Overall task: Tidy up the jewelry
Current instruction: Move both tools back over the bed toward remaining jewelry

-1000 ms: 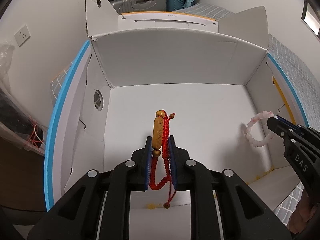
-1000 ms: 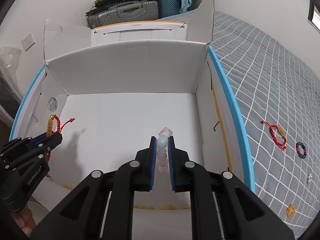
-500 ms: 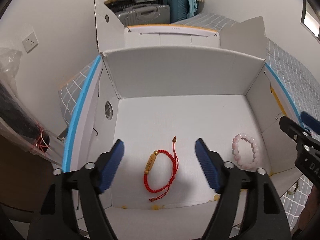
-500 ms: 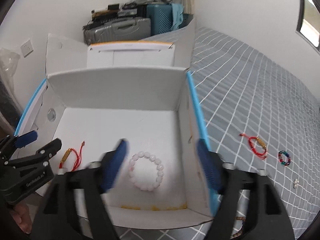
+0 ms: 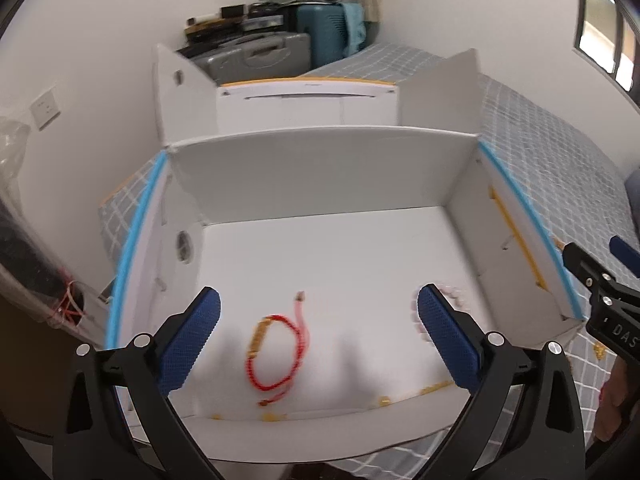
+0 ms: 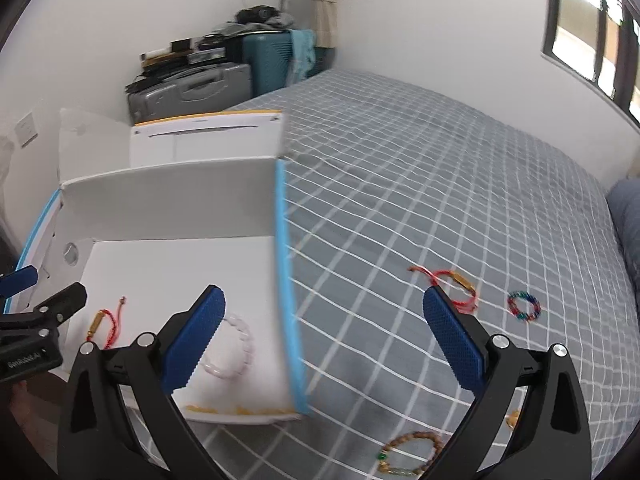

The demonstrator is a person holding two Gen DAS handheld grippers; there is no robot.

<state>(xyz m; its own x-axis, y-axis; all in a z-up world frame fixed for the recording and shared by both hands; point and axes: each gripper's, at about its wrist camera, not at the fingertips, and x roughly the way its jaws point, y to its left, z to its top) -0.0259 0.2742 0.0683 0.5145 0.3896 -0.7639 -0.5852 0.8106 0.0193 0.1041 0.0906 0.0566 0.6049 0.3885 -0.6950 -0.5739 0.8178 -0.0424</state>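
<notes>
now | both hand-held grippers agape, empty | red cord bracelet (image 5: 276,354) | white cardboard box (image 5: 320,172)

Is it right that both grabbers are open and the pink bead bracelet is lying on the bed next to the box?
Not quite. Both grippers are open, but the pink bead bracelet lies inside the white box, near the red string bracelet, not on the bed. The right wrist view shows it.
</notes>
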